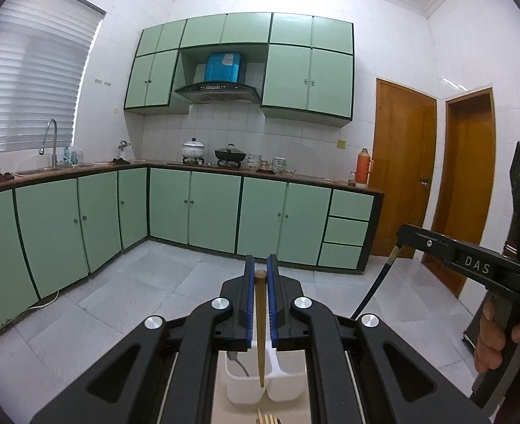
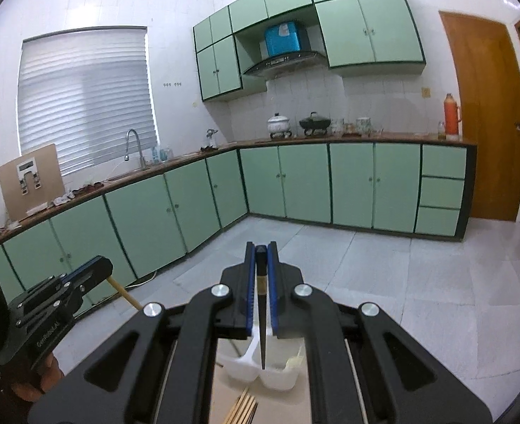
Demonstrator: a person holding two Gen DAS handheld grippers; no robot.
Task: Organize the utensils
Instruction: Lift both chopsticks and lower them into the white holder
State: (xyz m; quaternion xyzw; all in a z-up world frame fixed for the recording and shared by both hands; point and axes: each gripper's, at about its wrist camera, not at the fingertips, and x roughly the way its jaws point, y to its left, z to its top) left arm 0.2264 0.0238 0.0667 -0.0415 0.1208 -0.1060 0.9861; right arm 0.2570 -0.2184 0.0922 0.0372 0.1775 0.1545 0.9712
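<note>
Closest to the lens, left tongs [image 1: 260, 265], pressed together on a brown chopstick [image 1: 260, 318] near its thick end, thin tip hanging down. Held upright, probably so as to drop straight in rather than catch on a rim.

Below, on the pale surface [image 1: 219, 395], a white holder [image 1: 237, 390] with two compartments. In the left one, a spoon [image 1: 239, 365], handle up. Chopstick tip hovering about over the middle divider; which compartment, hard to tell from this angle. Not yet inside, by the look of it.

At the bottom edge, nearer than the holder, loose sticks [image 1: 267, 419] lying flat, apparently waiting their turn. Far right of the same view, right tongs [image 1: 403, 235] seen side-on, a black chopstick [image 1: 376, 282] slanting down from them.

From the right wrist, far left: left tongs [image 2: 101, 268] with the brown chopstick [image 2: 125, 295] poking out below. Centre: right tongs [image 2: 261, 251], clamped on the black chopstick [image 2: 261, 321] just under its blunt top, point downward, above the holder [image 2: 281, 383], roughly over the divider. Loose sticks [image 2: 244, 408] fanned on the surface [image 2: 224, 385] in front.

Judged stage: one stick in each tongs, both brought over the holder, release not yet made. Likely sorting: spoon kept left, chopsticks meant for the right compartment. Next move, at a guess: a small shift right, then lower before opening. Risk: tip landing on the divider and tipping the light holder, or the two tongs crowding each other over the small opening.
</note>
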